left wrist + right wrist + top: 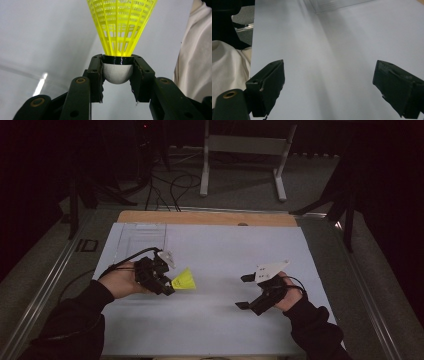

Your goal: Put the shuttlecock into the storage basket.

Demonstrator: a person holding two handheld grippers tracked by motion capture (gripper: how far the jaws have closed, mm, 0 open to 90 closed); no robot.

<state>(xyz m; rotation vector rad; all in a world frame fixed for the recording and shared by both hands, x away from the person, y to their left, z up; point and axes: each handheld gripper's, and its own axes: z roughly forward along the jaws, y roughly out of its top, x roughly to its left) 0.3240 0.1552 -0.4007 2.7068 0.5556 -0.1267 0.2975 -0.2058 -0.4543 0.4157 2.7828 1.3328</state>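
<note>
No text, label, brand, number or sign is showing legibly anywhere here; the small dark marks on the grey three-cornered plate (pixel 270 268) atop the right gripper are appearing too tiny to read.

Yellow plastic lattice shuttlecock (pixel 121 27) with matt, grainy white cap; glossy black band.
</note>
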